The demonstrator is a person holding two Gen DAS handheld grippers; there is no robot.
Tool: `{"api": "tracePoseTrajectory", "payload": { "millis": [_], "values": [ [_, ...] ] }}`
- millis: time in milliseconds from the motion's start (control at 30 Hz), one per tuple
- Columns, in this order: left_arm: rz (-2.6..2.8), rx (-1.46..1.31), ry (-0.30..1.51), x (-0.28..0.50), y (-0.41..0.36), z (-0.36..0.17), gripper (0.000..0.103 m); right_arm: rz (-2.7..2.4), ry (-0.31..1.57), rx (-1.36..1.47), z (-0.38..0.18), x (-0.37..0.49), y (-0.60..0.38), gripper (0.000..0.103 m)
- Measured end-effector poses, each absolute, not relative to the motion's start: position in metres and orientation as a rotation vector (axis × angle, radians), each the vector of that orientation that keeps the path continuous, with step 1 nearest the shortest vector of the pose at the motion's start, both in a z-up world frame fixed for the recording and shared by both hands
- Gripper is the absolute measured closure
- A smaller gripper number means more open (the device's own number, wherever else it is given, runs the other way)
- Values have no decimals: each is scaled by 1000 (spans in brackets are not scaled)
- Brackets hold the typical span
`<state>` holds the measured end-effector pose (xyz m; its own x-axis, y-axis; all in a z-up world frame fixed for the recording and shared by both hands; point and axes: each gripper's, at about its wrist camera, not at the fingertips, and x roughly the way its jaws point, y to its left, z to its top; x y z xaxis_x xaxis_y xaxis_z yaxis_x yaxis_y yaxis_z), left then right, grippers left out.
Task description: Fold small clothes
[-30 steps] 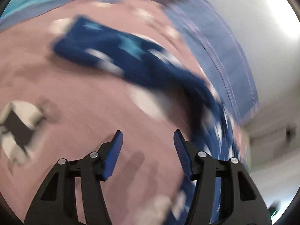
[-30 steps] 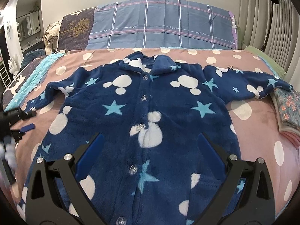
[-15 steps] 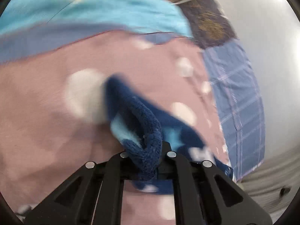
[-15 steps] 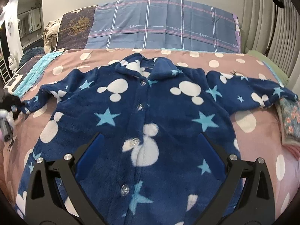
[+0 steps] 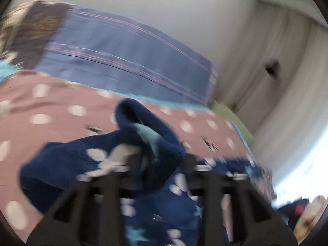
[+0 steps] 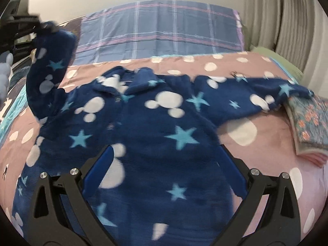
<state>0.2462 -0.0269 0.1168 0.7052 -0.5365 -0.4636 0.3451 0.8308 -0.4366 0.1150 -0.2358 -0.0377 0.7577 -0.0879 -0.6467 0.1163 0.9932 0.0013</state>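
Note:
A small navy fleece jacket with white mouse heads and light blue stars lies face up on the pink dotted bedspread. My left gripper is shut on the cuff of its left sleeve. In the right wrist view that sleeve stands lifted above the bed, held at top left by the left gripper. My right gripper is open and empty, low over the jacket's lower front. The other sleeve lies stretched out to the right.
A folded floral cloth lies at the right edge of the bed, under the sleeve's end. Blue checked pillows line the headboard. A curtain hangs at the right. A turquoise blanket borders the left.
My left gripper closed on the left sleeve's cuff, lifted it off the bed and swung it up and toward the jacket. My right gripper stayed open and came closer to the jacket.

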Motion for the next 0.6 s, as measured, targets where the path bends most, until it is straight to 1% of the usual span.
{"api": "tracePoseTrajectory", "payload": {
  "millis": [33, 67, 133, 200, 267, 333, 367, 400, 500, 600],
  "values": [
    [-519, -295, 618, 240, -44, 110, 47, -120, 713, 65, -39, 114, -245, 2],
    [-544, -232, 634, 233, -66, 101, 44, -125, 721, 84, -39, 114, -253, 2],
    [-561, -150, 665, 219, -81, 87, 41, -121, 738, 123, -41, 114, -268, 2],
    [-534, -87, 681, 205, -79, 73, 40, -96, 752, 151, -41, 117, -277, 2],
    [-480, -53, 678, 195, -59, 62, 36, -46, 759, 174, -41, 123, -281, 3],
    [-384, -15, 658, 184, -25, 53, 33, 52, 770, 213, -40, 138, -283, 12],
    [-340, 4, 654, 177, -13, 47, 33, 104, 785, 243, -41, 148, -282, 22],
    [-288, 33, 656, 171, 5, 39, 33, 153, 801, 279, -42, 159, -281, 28],
    [-151, 125, 696, 179, 40, 10, 33, 281, 859, 364, -50, 208, -269, 28],
    [-71, 146, 759, 195, 62, -11, 33, 303, 907, 352, -62, 250, -249, 27]
  ]
}}
